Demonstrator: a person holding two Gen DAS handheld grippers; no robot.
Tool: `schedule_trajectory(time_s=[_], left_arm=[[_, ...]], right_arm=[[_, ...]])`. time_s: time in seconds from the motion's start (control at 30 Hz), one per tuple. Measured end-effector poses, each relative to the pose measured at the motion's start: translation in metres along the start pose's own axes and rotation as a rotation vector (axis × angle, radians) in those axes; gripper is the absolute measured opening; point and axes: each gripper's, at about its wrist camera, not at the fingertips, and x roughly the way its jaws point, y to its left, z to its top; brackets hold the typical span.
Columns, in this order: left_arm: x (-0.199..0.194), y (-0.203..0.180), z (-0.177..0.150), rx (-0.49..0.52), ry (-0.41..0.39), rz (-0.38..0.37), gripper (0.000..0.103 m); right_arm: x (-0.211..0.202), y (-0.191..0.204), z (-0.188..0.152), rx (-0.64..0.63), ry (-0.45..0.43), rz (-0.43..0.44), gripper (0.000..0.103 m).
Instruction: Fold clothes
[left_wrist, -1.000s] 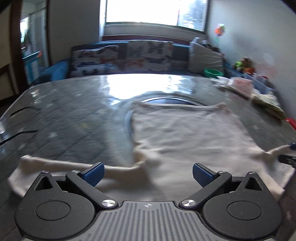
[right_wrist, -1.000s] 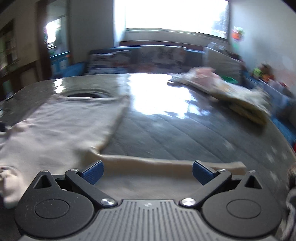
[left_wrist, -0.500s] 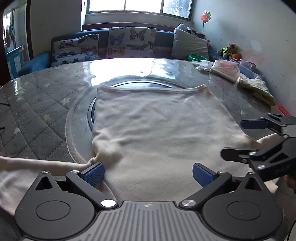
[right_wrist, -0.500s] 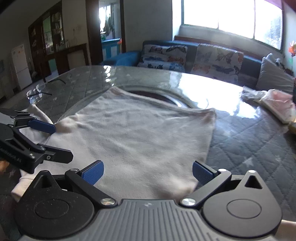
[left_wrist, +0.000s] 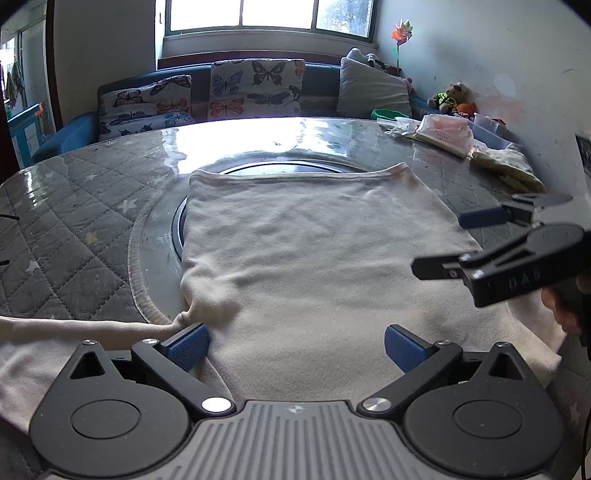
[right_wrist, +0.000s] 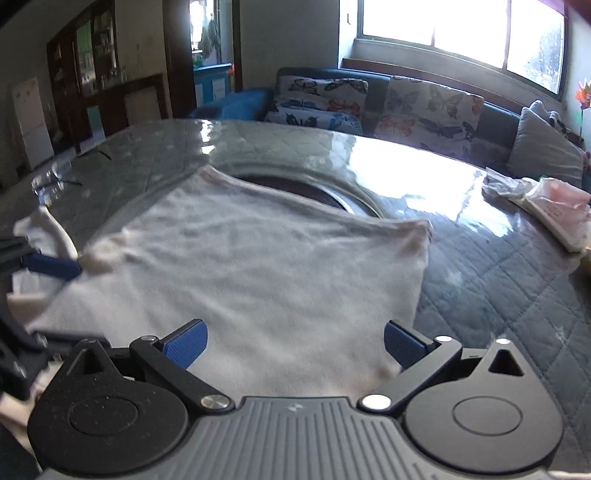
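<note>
A: Progress: none of the folding shows yet. The cream garment (left_wrist: 314, 266) lies spread flat on the quilted worktop (left_wrist: 74, 221), partly over the round inset at its centre, with one sleeve (left_wrist: 74, 332) trailing out to your left.

B: Grippers?

A: Your left gripper (left_wrist: 295, 345) has its jaws apart, empty, low over the near edge. Your right gripper (right_wrist: 293, 343) is likewise apart and empty, at the garment's right side. Neither clamps cloth.

B: Cloth condition?

A: Soft knit, light ripples across the body, a bunched pucker near the left armpit. Far hem straight. You have sleeves and body all left to fold, by my judgement.
</note>
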Motion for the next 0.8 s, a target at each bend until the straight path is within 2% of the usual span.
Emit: schedule_trajectory(time_s=[0.1, 0.8], left_arm=[[0.0, -0.003, -0.001, 0.01, -0.002, 0.008, 0.103], [0.001, -0.01, -0.009, 0.061, -0.024, 0.04, 0.103]], right_arm=[[0.01, 0.001, 0.006, 0.009, 0.019, 0.031, 0.103], [0.075, -0.029, 0.051, 0.003, 0.063, -0.09, 0.103]])
